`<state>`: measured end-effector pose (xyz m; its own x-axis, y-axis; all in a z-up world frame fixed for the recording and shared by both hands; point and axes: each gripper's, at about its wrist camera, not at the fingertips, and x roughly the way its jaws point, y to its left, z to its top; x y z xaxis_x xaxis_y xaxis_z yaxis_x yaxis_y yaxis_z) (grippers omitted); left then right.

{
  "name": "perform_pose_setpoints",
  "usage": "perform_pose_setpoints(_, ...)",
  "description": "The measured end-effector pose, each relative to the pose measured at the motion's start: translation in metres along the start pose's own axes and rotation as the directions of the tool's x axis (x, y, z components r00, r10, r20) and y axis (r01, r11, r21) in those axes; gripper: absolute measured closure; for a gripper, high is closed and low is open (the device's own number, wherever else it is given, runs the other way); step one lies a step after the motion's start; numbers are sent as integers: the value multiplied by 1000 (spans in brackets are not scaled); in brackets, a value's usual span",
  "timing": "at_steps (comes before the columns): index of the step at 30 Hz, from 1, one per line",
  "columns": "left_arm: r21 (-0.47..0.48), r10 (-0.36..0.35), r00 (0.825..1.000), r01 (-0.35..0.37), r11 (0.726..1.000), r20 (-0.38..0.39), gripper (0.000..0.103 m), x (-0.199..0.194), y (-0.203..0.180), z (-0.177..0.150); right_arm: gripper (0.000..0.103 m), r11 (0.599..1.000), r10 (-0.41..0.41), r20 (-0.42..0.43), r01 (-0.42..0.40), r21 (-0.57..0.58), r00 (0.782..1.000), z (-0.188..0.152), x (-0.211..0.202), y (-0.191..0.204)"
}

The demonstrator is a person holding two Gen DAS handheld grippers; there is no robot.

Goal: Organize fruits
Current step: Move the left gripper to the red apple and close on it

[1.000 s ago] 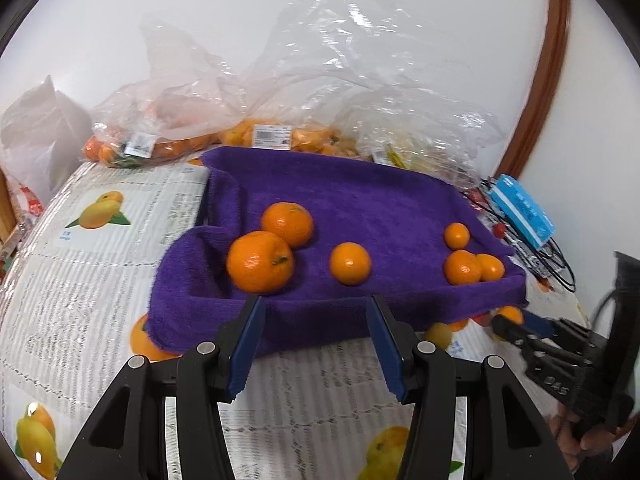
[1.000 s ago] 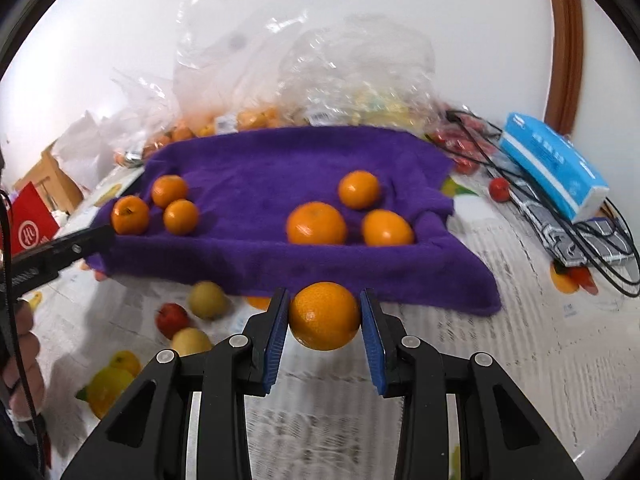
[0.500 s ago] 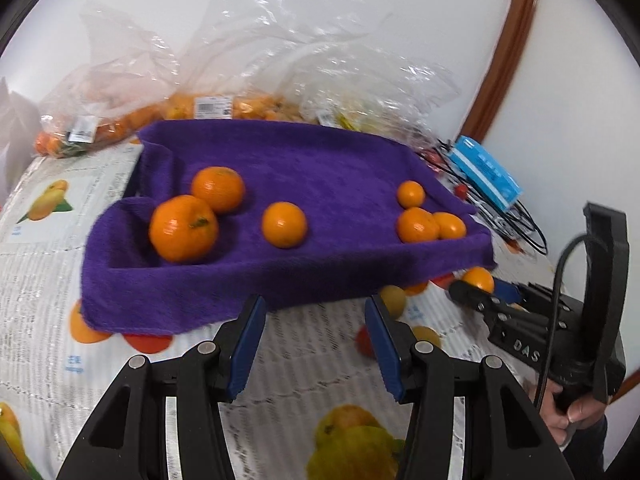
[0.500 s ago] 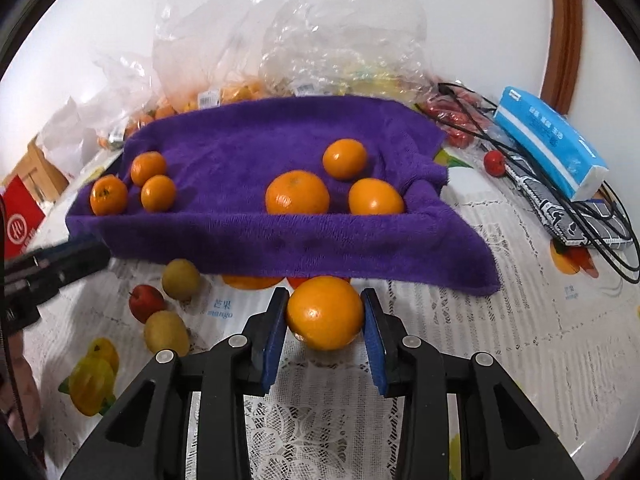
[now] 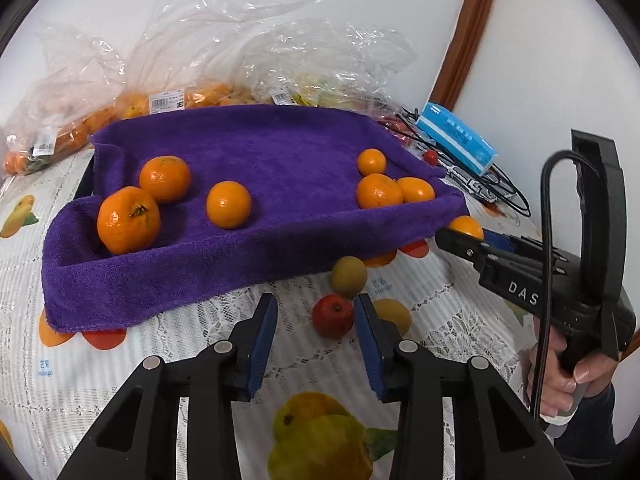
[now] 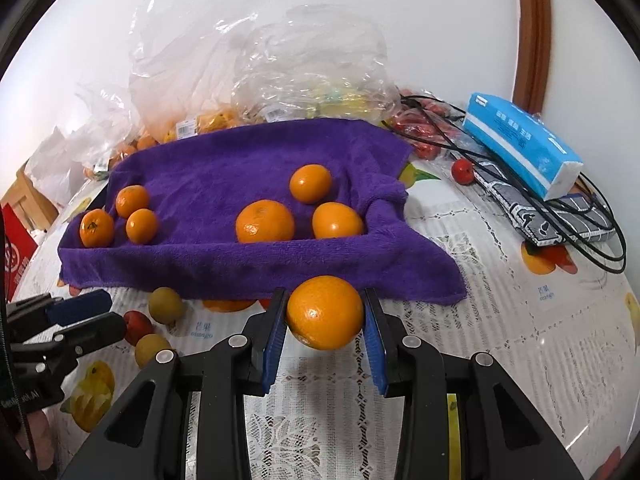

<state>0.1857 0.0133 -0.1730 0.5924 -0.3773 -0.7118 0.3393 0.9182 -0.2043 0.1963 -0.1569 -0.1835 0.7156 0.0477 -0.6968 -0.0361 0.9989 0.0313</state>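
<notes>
Six loose oranges on the purple terry towel (image 6: 224, 264) draped over a tray: three left, three right. In front on the tablecloth: two yellow-green fruits, one small red apple (image 5: 333, 316). Left gripper (image 5: 316, 328) jaws just narrowed, empty, now nearer the apple. Right gripper (image 6: 325, 330) clamps a seventh round orange (image 6: 325, 312), unchanged.
</notes>
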Motion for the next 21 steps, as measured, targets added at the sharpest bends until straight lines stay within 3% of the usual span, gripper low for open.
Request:
perform_pose_setpoints(8, 37, 23, 999, -21, 999, -48, 69, 12, -8, -4, 67, 1000, -3, 5, 3, 5, 1000, 0, -1, -2)
perform_pose_setpoints(17, 70, 49, 997, -46, 997, -52, 71, 15, -15, -3, 67, 1000, -4, -2, 4, 0, 1000, 0, 1, 0)
perform_pose_setpoints(21, 65, 51, 997, -48, 997, -51, 79, 16, -16, -1, 67, 1000, -4, -5, 4, -1, 1000, 0, 2, 0)
